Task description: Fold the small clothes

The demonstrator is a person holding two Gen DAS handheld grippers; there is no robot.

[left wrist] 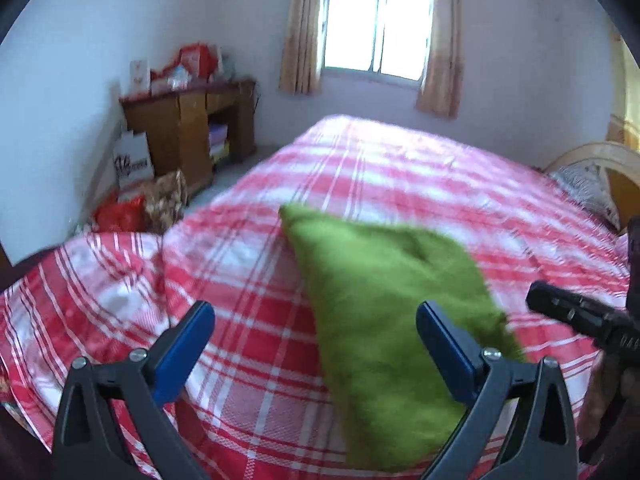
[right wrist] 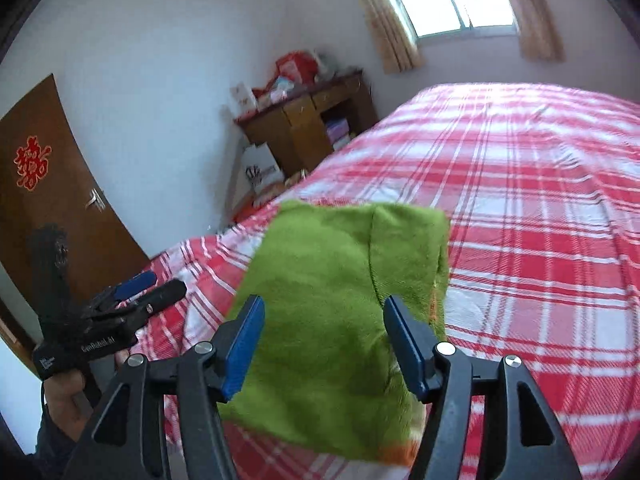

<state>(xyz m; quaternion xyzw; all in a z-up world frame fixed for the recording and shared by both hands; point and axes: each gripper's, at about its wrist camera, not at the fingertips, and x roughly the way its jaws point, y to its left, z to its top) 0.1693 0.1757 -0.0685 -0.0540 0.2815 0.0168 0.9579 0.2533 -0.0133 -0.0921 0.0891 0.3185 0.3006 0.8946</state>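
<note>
Bedroom with pale walls, a bright window (left wrist: 378,28) with curtains, a wooden cabinet (left wrist: 188,128) in the corner, a brown door (right wrist: 52,188) in the right wrist view; red-and-white plaid bedspread (left wrist: 400,176) covers the bed and serves as the work surface; green fleece garment (right wrist: 340,280) lies flat on it near the front edge, already folded at least once by the look of the doubled layer and the seam running down it, with an orange trim showing at its near corner; left gripper (left wrist: 316,344) hovers above the bedspread with its blue pads spread wide and nothing between them, the garment lying off toward its right finger; right gripper (right wrist: 324,344) sits directly over the garment's near part, jaws apart, pads not pressing on the cloth as far as the blur allows; in the left wrist view the garment's long axis runs from near the camera away and to the left, its far corner pointing up the bed; the right hand is clearly the nearer one, garment straight ahead under its fingers, while the left must shift toward its right to reach an edge; next fold likely needs a pinch on the near edge, judged only; both views are motion-blurred, so fine contact is unclear.
</note>
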